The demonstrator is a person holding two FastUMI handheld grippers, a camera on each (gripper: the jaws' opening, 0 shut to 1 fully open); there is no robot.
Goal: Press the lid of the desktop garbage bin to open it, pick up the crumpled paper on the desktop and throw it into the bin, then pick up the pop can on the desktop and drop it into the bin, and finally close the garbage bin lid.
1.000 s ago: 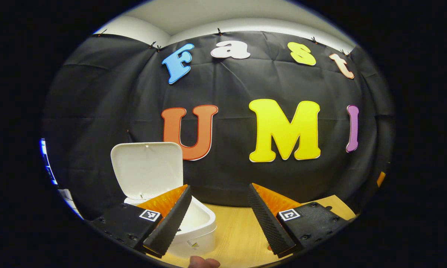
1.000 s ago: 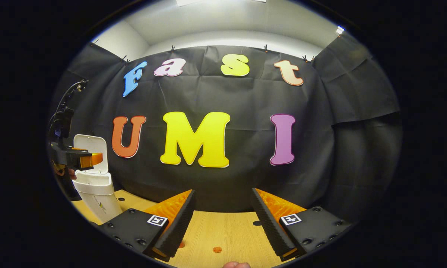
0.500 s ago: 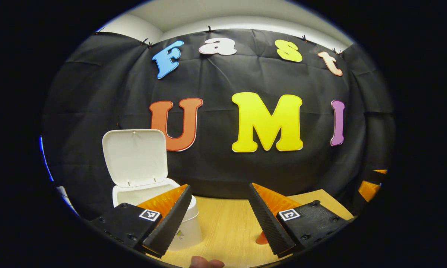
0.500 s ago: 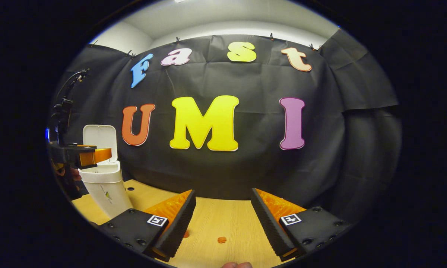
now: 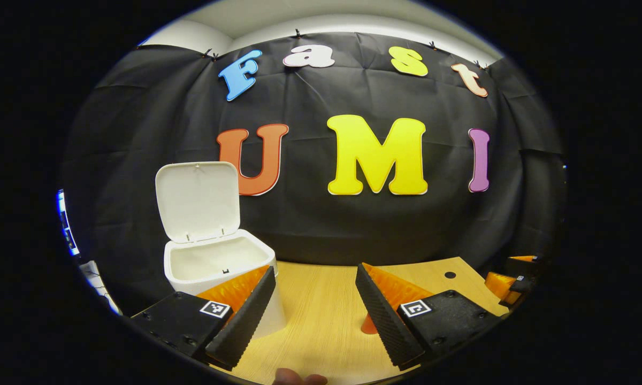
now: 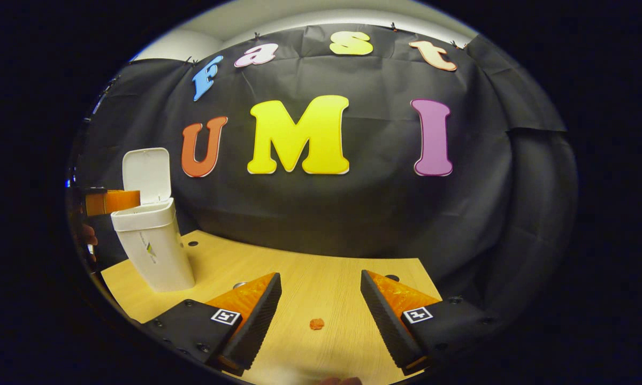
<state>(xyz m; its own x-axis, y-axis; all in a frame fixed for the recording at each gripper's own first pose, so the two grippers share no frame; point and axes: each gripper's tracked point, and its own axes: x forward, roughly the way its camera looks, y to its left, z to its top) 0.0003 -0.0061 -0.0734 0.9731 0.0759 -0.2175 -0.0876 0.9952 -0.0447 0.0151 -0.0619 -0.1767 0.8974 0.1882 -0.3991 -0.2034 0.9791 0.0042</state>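
Note:
The white garbage bin (image 5: 219,267) stands on the wooden desktop (image 5: 321,299) at the left, its lid (image 5: 198,200) swung up and open, the inside pale. My left gripper (image 5: 315,315) is open and holds nothing; its left finger overlaps the bin's front right corner. In the right gripper view the bin (image 6: 152,251) stands far left with the lid (image 6: 147,174) upright, and the left gripper (image 6: 104,202) hovers beside its rim. My right gripper (image 6: 321,321) is open and holds nothing, low over the desktop (image 6: 310,278).
A small orange mark (image 6: 316,324) lies on the wood between the right gripper's fingers. Dark holes (image 6: 192,243) dot the desktop. The right gripper (image 5: 513,280) shows at the far right edge of the left gripper view. Black cloth walls close the back and sides.
The left gripper has drawn back from the bin, which now sits farther off and shows its inside. The right gripper view has tipped down, showing more desktop. Both stayed open.

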